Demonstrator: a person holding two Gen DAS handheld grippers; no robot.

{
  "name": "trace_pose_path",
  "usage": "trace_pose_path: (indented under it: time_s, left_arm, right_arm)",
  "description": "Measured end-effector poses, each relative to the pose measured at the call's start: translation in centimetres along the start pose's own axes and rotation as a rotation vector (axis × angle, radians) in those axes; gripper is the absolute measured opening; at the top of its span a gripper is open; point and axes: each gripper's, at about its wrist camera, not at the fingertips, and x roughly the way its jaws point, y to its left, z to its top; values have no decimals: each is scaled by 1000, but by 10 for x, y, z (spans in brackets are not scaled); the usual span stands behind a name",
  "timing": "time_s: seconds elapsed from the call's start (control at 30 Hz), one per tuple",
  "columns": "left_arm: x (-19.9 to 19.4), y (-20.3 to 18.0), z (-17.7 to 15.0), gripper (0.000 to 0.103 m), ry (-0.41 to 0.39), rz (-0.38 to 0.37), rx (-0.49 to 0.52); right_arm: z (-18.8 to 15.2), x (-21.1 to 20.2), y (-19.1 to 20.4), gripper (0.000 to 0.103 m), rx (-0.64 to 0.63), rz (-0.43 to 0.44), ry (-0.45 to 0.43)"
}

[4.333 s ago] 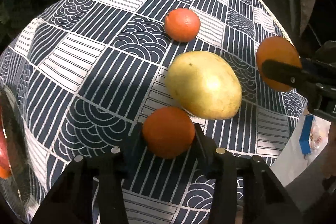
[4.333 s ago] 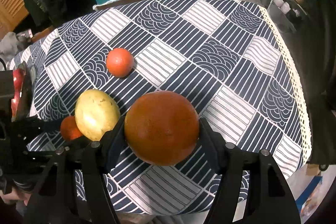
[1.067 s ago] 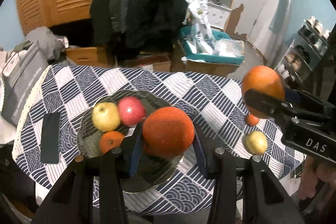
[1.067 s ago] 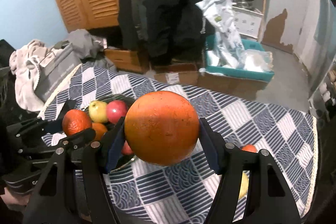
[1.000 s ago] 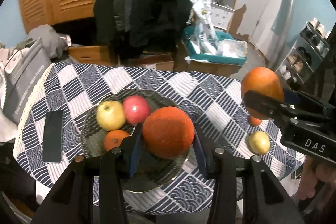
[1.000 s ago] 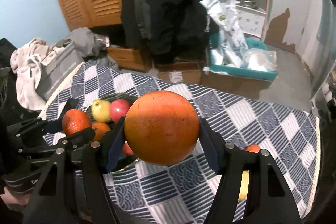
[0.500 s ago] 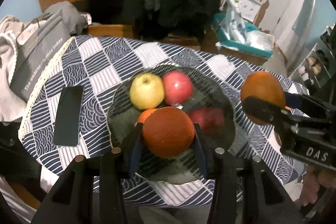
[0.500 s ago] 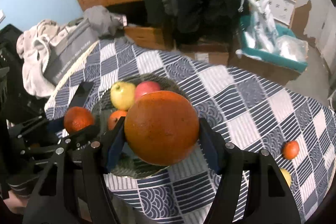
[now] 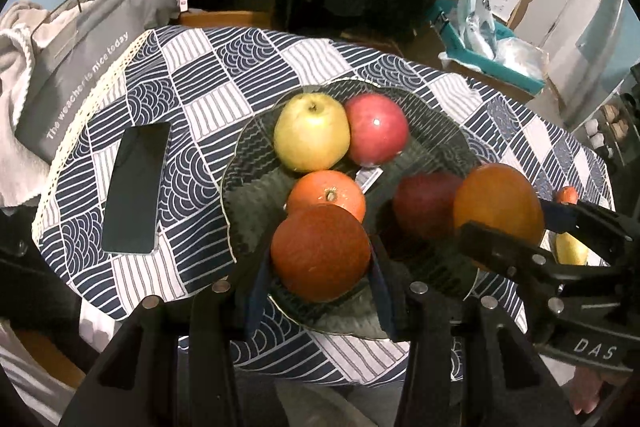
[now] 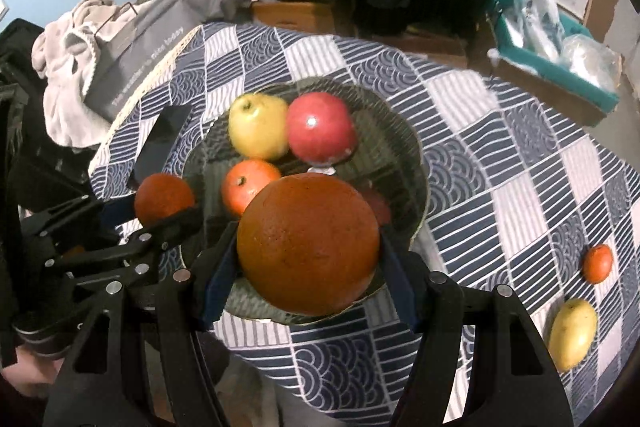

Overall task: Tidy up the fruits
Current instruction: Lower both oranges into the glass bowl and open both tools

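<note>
My left gripper (image 9: 320, 267) is shut on a small orange (image 9: 320, 253) and holds it over the near rim of the dark glass plate (image 9: 248, 187). My right gripper (image 10: 308, 259) is shut on a large orange (image 10: 308, 245) above the plate's (image 10: 416, 171) near right side. On the plate lie a yellow apple (image 9: 312, 131), a red apple (image 9: 377, 129), a tangerine (image 9: 326, 193) and a dark red fruit (image 9: 424, 203). A small tangerine (image 10: 597, 263) and a yellow mango (image 10: 572, 333) lie on the cloth at the right.
A black phone (image 9: 136, 189) lies on the patterned tablecloth (image 9: 192, 75) left of the plate. A grey bag (image 9: 76, 63) and towels sit past the table's left edge. A teal box (image 10: 560, 67) with plastic bags stands on the floor behind.
Both grippers have carried their oranges from the table's right side to the plate and have come down closer over it. Both stay shut on their fruit.
</note>
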Motion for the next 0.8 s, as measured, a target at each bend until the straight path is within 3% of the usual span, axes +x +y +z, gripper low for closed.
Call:
trace_pose_path:
  time_s: [0.33,0.4,0.57,0.8]
  left_arm:
    - [9,4,-1,47,36,7,-15]
    - [10,5,-1,49,40,8,-18]
    - [4,6,1,68,9,24,-22]
    - [-2,1,3,68,3,16,-15]
  right_arm:
    - [-1,12,-2,69,22,18,39]
    - [-2,15,-2,69,22,16,50]
    - [3,5,-3,71,33,40,3]
    - [8,-12,-8,73,32,-5,-39]
